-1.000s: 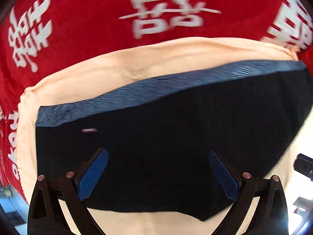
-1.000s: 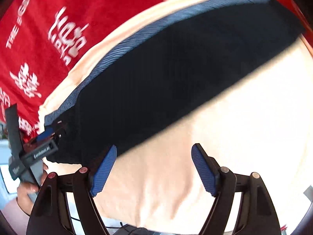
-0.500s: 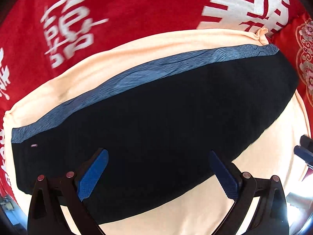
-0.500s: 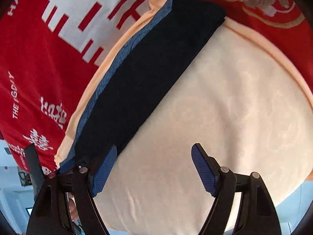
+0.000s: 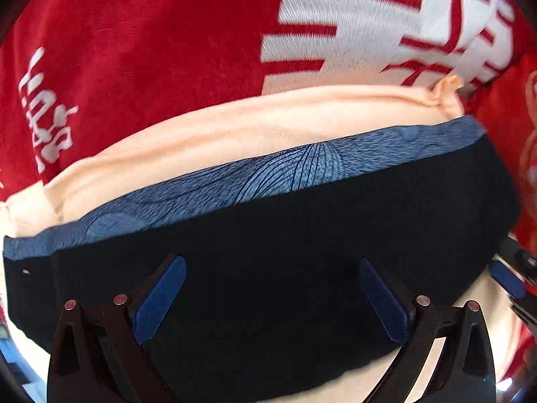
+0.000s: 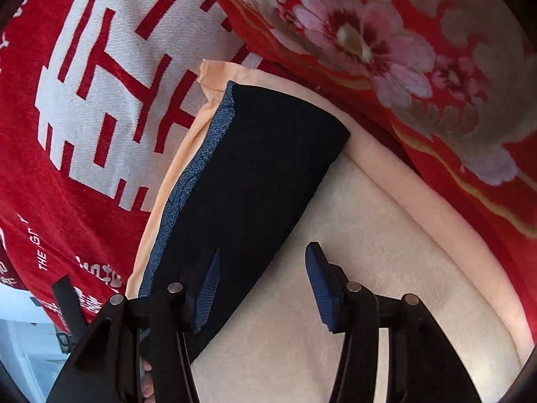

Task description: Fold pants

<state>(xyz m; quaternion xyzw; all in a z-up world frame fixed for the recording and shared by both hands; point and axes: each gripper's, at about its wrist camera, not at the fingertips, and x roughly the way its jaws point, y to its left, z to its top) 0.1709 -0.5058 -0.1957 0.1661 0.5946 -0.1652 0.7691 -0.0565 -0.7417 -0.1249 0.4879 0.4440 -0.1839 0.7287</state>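
The pants (image 5: pixel 285 235) are black with a blue patterned band (image 5: pixel 268 174) along the far edge. They lie folded as a long strip on a cream cloth (image 5: pixel 235 124). My left gripper (image 5: pixel 272 299) is open and empty, hovering over the black fabric. In the right wrist view the pants (image 6: pixel 255 174) run from near left to far centre on the cream cloth (image 6: pixel 369 268). My right gripper (image 6: pixel 261 288) is open and empty, its left finger over the pants' right edge and its right finger over cream cloth.
A red blanket with white characters (image 5: pixel 134 50) lies beyond the cream cloth, also in the right wrist view (image 6: pixel 84 100). A red floral quilt (image 6: pixel 386 40) lies at the far right. The other gripper (image 5: pixel 513 275) shows at the right edge.
Both cameras have moved closer and swung right along the pants. The right gripper's jaws have narrowed a little but stay open. The pants lie unchanged.
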